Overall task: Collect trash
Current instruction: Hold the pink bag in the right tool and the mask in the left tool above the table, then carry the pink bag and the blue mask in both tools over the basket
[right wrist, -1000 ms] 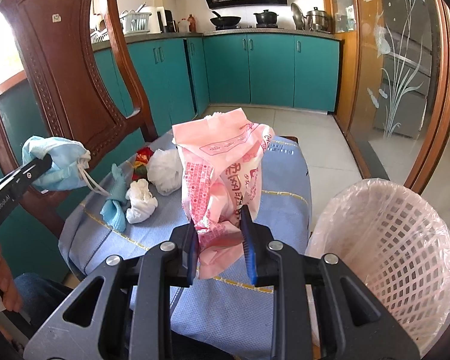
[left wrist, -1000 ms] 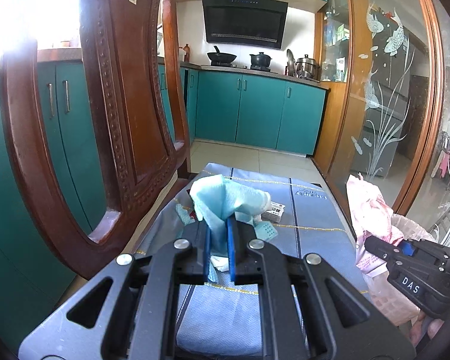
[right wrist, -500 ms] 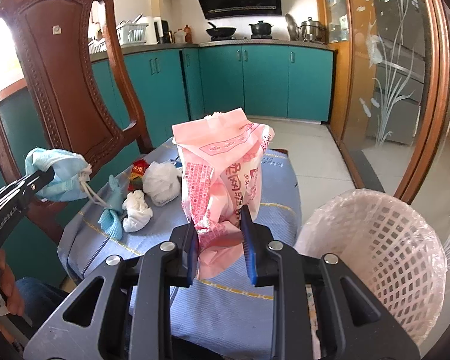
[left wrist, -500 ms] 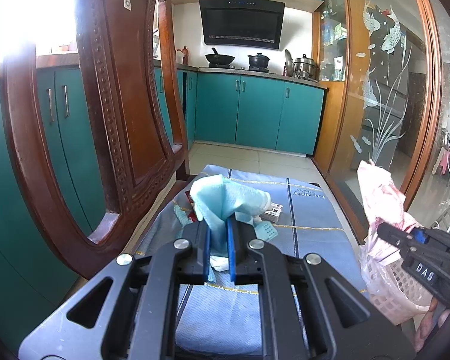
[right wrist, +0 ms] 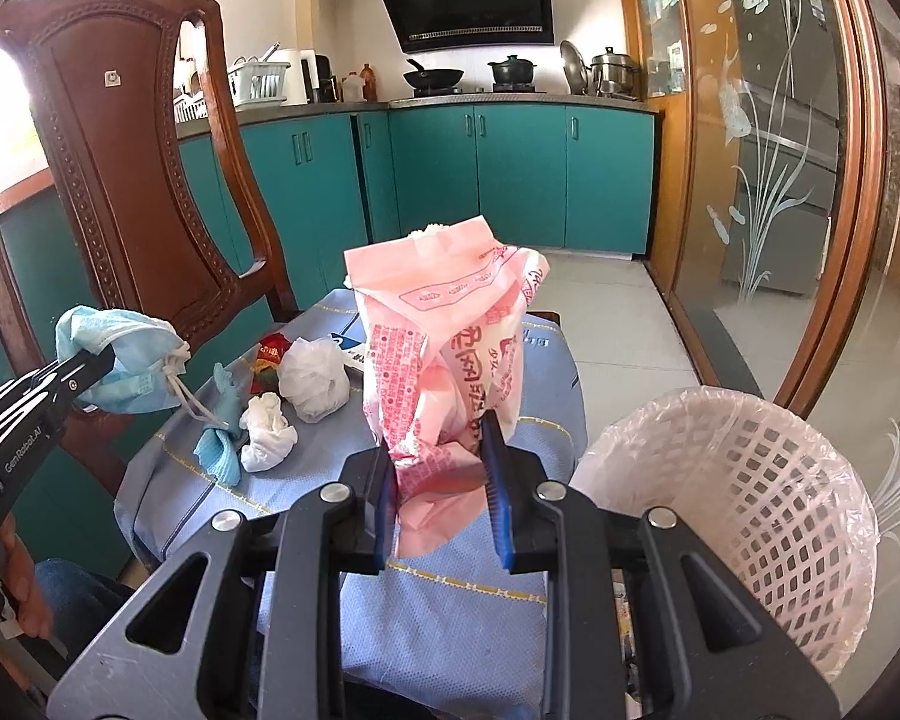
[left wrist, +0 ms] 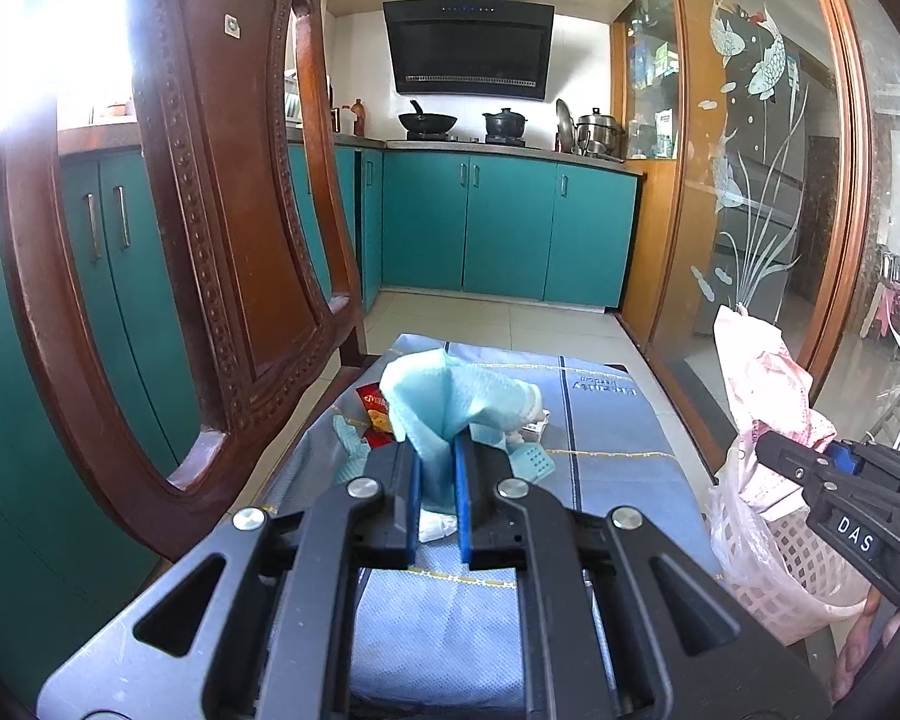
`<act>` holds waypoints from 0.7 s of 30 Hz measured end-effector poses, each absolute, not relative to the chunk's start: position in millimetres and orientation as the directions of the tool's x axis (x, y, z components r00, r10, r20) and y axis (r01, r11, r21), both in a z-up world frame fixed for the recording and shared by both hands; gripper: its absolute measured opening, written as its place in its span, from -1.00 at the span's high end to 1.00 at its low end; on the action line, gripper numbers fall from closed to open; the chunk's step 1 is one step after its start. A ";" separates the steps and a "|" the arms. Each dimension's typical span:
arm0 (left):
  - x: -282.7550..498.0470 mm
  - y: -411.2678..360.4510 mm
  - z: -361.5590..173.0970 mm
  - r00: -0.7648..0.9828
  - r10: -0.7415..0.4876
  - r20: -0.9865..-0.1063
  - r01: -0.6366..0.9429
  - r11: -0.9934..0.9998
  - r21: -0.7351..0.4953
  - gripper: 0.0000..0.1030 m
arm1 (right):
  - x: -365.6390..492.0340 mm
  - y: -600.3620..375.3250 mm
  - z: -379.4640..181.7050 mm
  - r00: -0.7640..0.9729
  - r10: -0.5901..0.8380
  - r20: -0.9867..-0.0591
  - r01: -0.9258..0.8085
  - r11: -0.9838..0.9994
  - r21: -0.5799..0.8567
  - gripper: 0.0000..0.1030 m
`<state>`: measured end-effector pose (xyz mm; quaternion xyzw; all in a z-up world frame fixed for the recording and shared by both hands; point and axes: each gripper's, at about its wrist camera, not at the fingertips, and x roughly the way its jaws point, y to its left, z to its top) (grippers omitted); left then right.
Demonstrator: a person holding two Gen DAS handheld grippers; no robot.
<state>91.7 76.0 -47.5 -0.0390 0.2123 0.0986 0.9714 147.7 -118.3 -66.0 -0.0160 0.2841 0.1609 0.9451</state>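
Item: pink printed plastic wrapper [right wrist: 450, 354], crumpled and standing upright, sitting pinched between the nearly closed blue pads of the right gripper [right wrist: 441, 480], beside the rim of the lined white lattice bin [right wrist: 744, 516]. Item: pale blue face mask [left wrist: 450, 402], bunched with its ear loop dangling, sitting clamped in the almost fully closed left gripper [left wrist: 438, 498] above the blue cloth [right wrist: 450, 630]. Two white tissue wads [right wrist: 267, 432], a blue scrap and a red wrapper are lying on that cloth.

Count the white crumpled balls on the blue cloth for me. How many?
2. The bigger ball lies left of the pink bag; the smaller one sits nearer, beside the blue rag. More may hide behind the bag.
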 end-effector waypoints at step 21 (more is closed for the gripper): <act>167.4 -89.9 -65.3 0.738 -0.442 -0.510 0.375 0.897 -0.235 0.80 | 115.7 -299.1 -68.9 0.820 -0.050 -0.570 0.097 0.994 0.052 0.50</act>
